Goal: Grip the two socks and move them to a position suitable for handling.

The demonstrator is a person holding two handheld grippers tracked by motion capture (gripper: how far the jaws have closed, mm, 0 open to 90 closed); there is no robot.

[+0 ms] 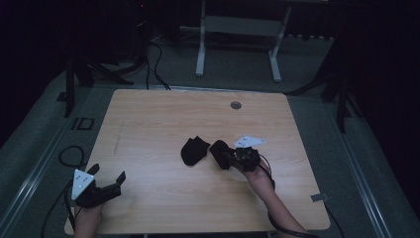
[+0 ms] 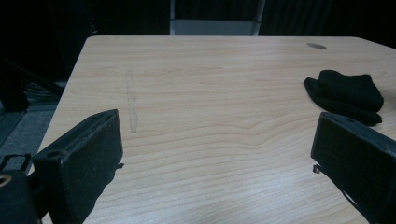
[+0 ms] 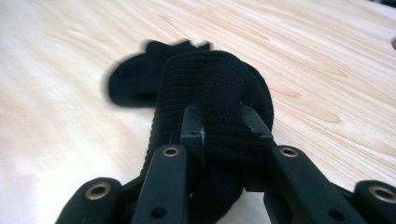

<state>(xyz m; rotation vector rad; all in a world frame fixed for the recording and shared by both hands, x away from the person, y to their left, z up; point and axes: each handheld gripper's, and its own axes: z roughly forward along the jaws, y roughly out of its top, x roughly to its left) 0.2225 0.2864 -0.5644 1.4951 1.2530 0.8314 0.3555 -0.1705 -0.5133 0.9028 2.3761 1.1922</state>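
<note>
- Nearest me, the left gripper (image 1: 106,186) rests at the table's (image 1: 158,119) near-left corner, its fingers (image 2: 77,161) spread wide and empty.
- Further in, the right gripper (image 1: 233,157) has its fingers (image 3: 194,123) clamped on a black sock (image 3: 215,88), right of the table's middle.
- Just beyond lies a second black sock (image 1: 192,150), flat on the wood.
- Risk, I'd say: the knit is bunched, so it could slip free or drag its mate along.
- Count: two socks, two grippers.
</note>
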